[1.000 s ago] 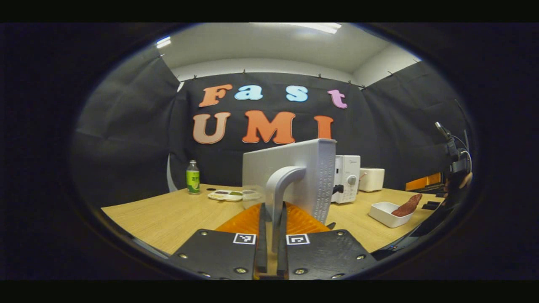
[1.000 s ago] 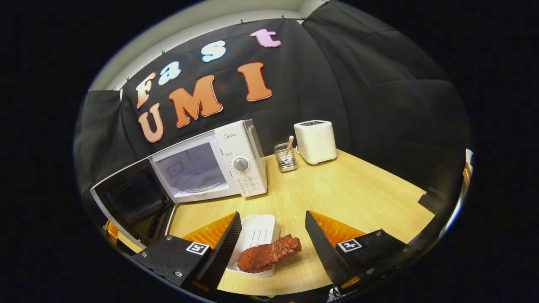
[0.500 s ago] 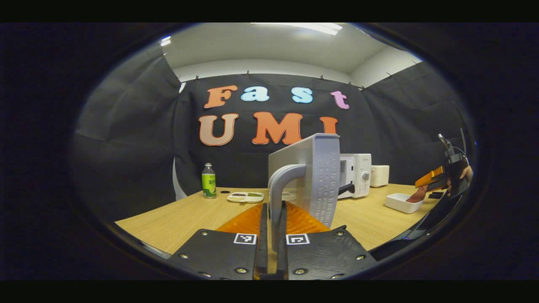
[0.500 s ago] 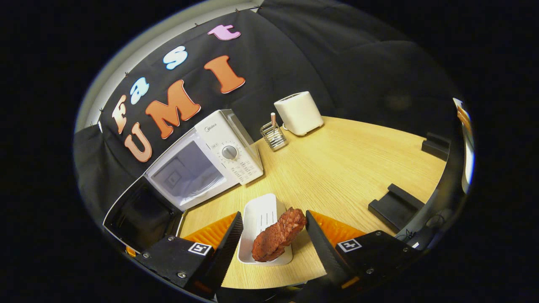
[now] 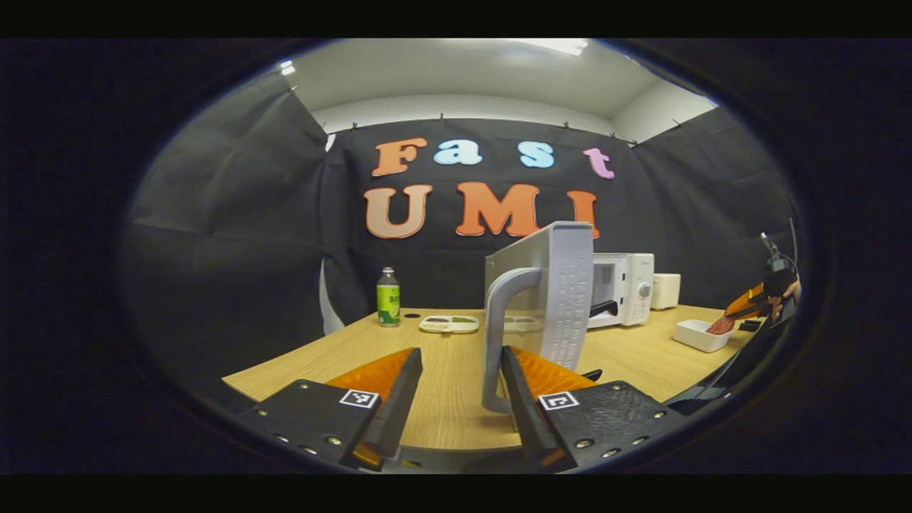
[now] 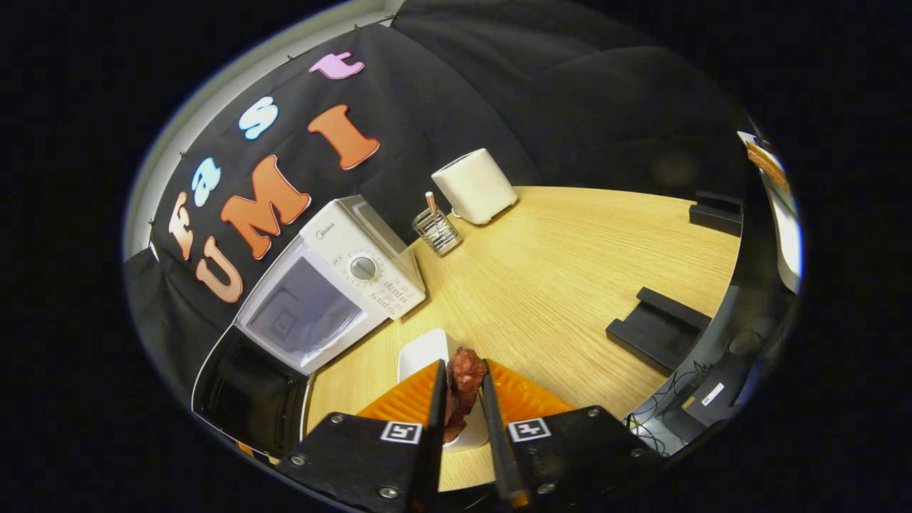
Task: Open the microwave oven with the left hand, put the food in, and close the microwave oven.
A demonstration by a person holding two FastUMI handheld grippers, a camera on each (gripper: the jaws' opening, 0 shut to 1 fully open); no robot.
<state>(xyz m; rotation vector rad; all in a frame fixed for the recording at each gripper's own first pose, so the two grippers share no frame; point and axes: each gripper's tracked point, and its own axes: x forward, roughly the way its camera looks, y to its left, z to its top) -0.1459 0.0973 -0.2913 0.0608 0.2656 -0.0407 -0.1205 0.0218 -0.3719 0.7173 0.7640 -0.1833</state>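
One microwave (image 6: 335, 285) badged Midea, door (image 5: 556, 299) swung open, my left tongs (image 5: 456, 388) spread wide beside its handle (image 5: 499, 335), my right tongs (image 6: 462, 399) clamping reddish-brown food (image 6: 462, 385) above a white tray (image 6: 420, 353), desk (image 6: 570, 271).

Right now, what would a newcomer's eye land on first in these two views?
The microwave door swung wide open, its handle standing between the open jaws of the left gripper. Next, the reddish piece of meat pinched in the right gripper above the white tray, beside the open microwave.
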